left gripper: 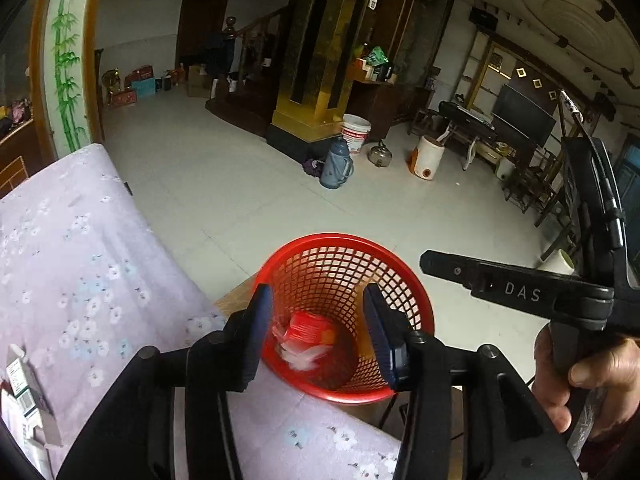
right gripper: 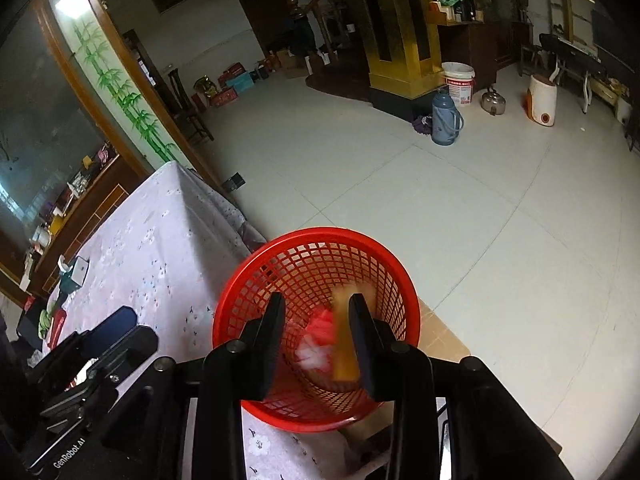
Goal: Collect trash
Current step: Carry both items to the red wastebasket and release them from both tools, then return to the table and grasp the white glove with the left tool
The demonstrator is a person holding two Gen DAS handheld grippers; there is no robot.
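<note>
Where right tongs [right gripper: 316,344] gape, yellow strip [right gripper: 346,344] drops upright, blurred.

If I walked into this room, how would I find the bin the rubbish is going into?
Find the table with the lilac flowered cloth. At its near corner stands a red mesh basket, right under the two hand-held tools. It is the only bright red lattice container here, with red and white scraps at its bottom; the white bucket stands far across the floor.

Yellow-brown item [right gripper: 345,344] beside right finger motion-blurred, contact unclear; basket [right gripper: 256,284] contents smeared, unidentifiable.
</note>
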